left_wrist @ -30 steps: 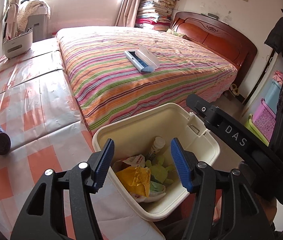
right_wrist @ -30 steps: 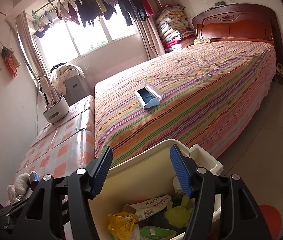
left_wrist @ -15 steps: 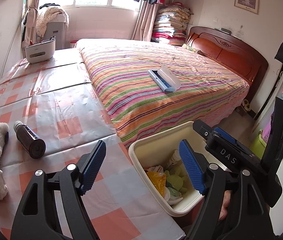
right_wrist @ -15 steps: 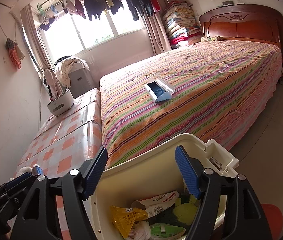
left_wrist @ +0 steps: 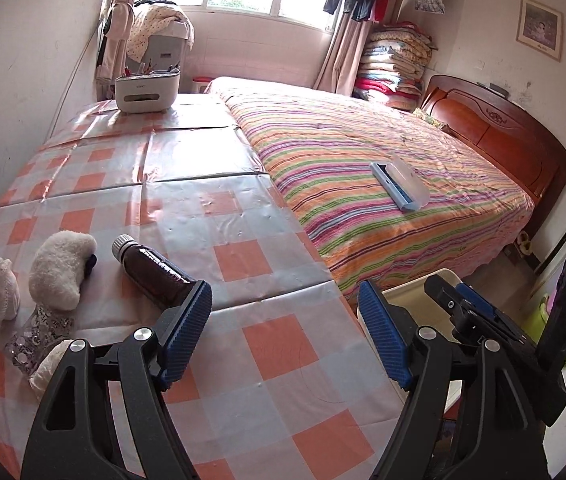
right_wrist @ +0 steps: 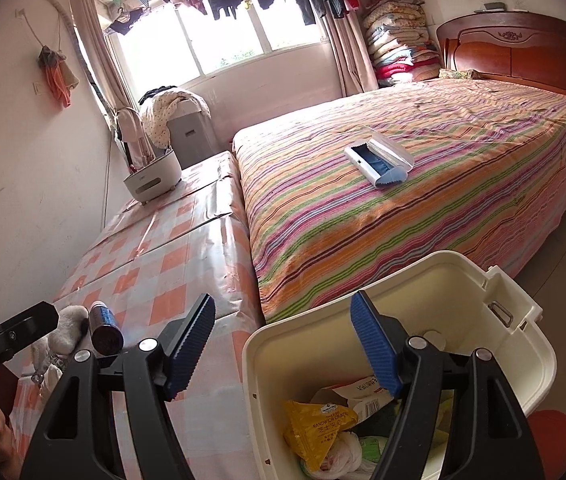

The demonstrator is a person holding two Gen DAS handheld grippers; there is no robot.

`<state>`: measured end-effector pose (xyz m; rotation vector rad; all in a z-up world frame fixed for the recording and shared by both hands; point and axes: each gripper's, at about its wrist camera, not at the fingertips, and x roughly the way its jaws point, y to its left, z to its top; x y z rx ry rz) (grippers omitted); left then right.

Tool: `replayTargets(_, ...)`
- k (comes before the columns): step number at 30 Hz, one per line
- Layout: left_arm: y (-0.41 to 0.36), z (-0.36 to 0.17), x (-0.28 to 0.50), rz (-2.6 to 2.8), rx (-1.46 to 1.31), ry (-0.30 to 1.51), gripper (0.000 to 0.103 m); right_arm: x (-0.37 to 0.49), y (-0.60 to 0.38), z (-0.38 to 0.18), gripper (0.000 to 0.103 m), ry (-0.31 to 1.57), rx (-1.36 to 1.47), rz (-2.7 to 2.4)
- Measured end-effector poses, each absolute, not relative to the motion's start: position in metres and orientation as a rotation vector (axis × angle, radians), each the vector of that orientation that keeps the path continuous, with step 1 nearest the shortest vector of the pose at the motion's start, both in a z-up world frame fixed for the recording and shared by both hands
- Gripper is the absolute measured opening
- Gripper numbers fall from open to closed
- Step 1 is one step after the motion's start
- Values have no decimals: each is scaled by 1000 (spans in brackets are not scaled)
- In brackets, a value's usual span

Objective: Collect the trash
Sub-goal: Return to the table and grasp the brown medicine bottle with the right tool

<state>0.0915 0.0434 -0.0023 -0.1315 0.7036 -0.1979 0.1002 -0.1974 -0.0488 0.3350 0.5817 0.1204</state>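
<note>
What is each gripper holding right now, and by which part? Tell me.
Nothing is held. The left gripper is open over the checked tablecloth, and the right gripper is open above the bin; both sets of jaws are empty.

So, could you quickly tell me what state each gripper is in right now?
Left gripper: open, holding nothing.
Right gripper: open, holding nothing.

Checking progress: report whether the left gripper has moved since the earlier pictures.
Yes. The left gripper swung left, off the cream plastic trash bin, toward the dark brown bottle.

The left gripper (left_wrist: 285,334) tilts downward, jaws wide and empty. The right gripper (right_wrist: 283,346) does likewise, nothing between its jaws.
</note>
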Motion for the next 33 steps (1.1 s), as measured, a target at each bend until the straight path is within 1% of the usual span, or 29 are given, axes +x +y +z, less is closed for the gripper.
replayTargets(10, 142, 4, 117, -75, -215, 737, 75, 129, -137, -41, 68, 605, 247, 244)
replayTargets(18, 210, -6, 138, -26, -312, 796, 75, 156, -83, -40, 68, 647, 178, 384)
replayTargets(22, 217, -18, 150, -12, -301, 842, 75, 171, -54, -42, 68, 668, 119, 469)
replayTargets(28, 218, -35, 163, 0, -197, 900, 75, 189, -19, -47, 68, 715, 51, 585)
replayTargets(33, 227, -46, 173, -2, -189, 950, 75, 202, 4, -54, 68, 755, -5, 650)
